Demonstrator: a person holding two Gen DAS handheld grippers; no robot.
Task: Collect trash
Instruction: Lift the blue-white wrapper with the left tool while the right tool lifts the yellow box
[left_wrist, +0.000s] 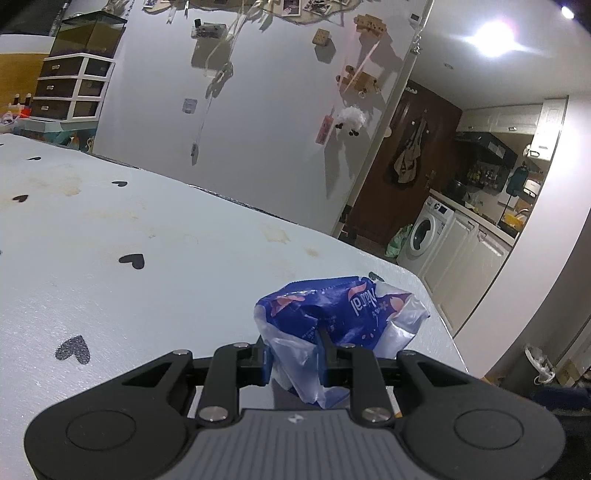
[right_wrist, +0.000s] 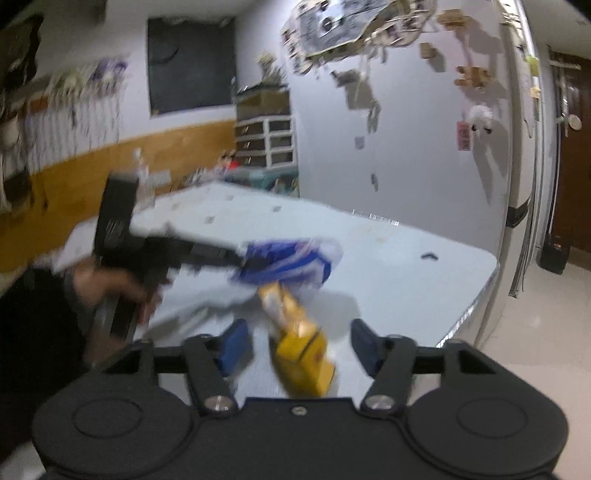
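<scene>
My left gripper is shut on a crumpled blue and white plastic wrapper and holds it over the near right corner of the white table. In the right wrist view the same wrapper hangs from the left gripper, above the table. My right gripper is open, its blue pads wide apart. A yellow snack bag sits between them, not touching either pad. This view is blurred.
The white table cover has black heart marks and brown stains. A white wall stands behind the table. A drawer unit stands at the far left. The table's right edge drops to a pale floor.
</scene>
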